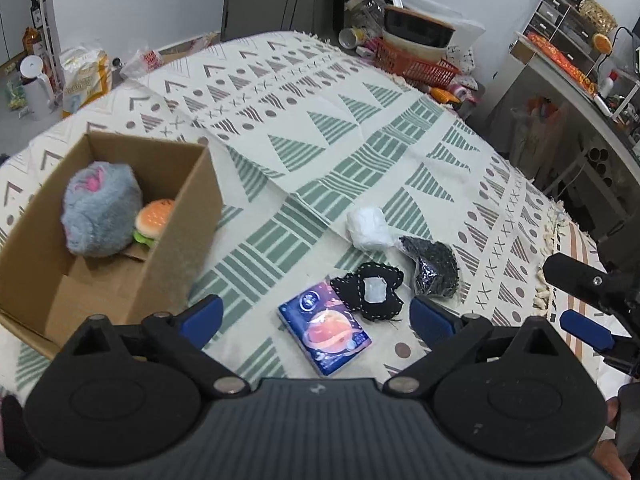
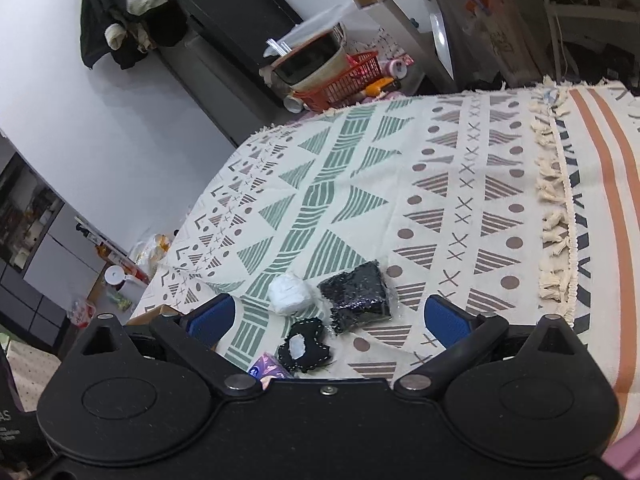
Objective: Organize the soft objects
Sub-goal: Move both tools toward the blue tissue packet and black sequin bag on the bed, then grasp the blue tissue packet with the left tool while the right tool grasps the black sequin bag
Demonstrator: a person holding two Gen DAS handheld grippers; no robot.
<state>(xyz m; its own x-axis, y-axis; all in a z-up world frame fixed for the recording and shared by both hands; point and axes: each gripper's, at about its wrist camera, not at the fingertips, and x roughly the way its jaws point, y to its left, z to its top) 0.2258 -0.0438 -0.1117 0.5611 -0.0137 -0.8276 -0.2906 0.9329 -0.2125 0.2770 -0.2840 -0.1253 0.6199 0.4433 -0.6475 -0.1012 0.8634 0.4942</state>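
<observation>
— Between my left gripper's (image 1: pixel 316 318) spread blue pads?
— The tissue pack (image 1: pixel 325 334), untouched; cardboard box (image 1: pixel 176 240) off left.
— And my right gripper (image 2: pixel 329 318)?
— Spread too, empty, above the black pouch (image 2: pixel 357 297).

A plush toy (image 1: pixel 102 208) and toy burger (image 1: pixel 154 222) sit in the cardboard box (image 1: pixel 176 248). Right of the box, a tissue pack (image 1: pixel 324 334), felt patch (image 1: pixel 370 290), mesh pouch (image 1: pixel 434 266) and wrapped bundle (image 1: pixel 368 228) lie clustered on the worktop (image 1: pixel 320 120).

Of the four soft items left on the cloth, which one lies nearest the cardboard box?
The blue packet: it lies closest to the cardboard box, while the black stitched patch, white bundle and black sparkly pouch lie farther right.
</observation>
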